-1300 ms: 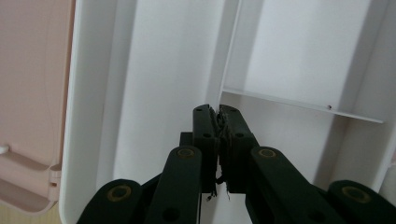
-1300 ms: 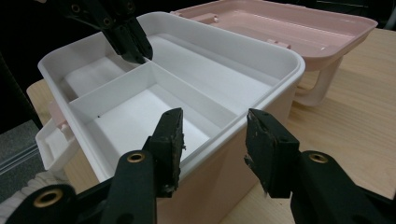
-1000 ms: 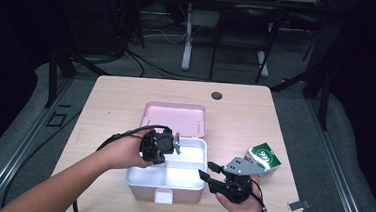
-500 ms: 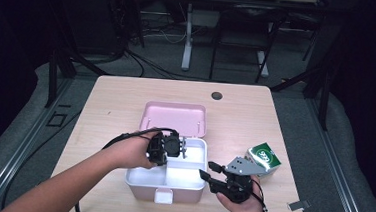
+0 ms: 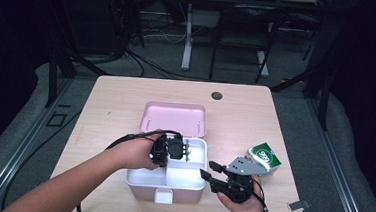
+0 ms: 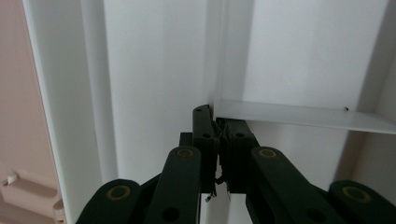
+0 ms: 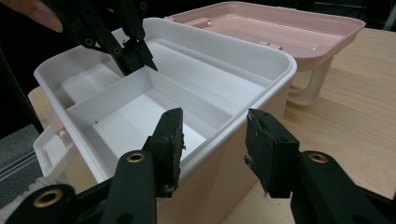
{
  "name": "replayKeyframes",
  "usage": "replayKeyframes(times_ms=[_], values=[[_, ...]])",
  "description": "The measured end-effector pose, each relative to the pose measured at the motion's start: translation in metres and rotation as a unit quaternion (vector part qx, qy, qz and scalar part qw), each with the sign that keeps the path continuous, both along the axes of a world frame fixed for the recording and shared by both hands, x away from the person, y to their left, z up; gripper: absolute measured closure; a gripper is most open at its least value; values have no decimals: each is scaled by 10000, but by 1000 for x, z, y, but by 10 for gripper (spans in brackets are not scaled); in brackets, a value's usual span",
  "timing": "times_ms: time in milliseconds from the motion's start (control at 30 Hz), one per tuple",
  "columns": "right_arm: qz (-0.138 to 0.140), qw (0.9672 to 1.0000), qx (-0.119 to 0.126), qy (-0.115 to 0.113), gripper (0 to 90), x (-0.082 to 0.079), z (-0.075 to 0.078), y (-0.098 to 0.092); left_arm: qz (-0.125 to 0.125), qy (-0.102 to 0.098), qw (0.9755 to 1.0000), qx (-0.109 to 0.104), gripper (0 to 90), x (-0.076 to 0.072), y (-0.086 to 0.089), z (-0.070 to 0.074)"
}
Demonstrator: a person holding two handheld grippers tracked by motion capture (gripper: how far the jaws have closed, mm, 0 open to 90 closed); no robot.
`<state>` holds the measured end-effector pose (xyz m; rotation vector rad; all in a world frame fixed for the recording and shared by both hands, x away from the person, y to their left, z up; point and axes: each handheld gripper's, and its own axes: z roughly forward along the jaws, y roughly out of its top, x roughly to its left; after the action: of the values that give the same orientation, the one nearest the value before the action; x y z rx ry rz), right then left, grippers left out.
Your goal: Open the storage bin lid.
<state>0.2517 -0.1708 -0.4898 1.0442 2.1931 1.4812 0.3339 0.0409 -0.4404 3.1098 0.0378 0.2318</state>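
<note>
White plastic tray [image 5: 187,175] with dividers sits inside the pink box [image 5: 142,189] near the table's [image 5: 126,96] front edge, its long axis running left to right, its open face upward. The left gripper [image 6: 217,125] reaches down into it, fingers pinched on a divider wall [image 6: 299,114]. The right gripper [image 7: 212,140] straddles the box's right rim, fingers apart. A green carton [image 5: 263,159] lies nearby.
</note>
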Motion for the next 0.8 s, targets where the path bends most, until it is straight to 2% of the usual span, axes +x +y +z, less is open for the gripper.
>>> replayKeyframes(times_ms=[133,367,600,700,800], values=[[-8,10000,-30,20,561,0,0,0,-43,77,9999,119,857,2,-2,0],[-42,10000,39,8,560,0,0,-2,-57,101,9999,96,866,3,-2,1],[-64,10000,71,-16,560,-1,4,-5,-147,4,9998,163,870,3,-3,3],[-85,9998,123,-96,560,-2,6,-7,-151,-67,9998,115,875,1,-2,5],[-100,9998,120,-145,559,-4,12,-10,-189,-165,9995,169,880,-1,-3,10]])
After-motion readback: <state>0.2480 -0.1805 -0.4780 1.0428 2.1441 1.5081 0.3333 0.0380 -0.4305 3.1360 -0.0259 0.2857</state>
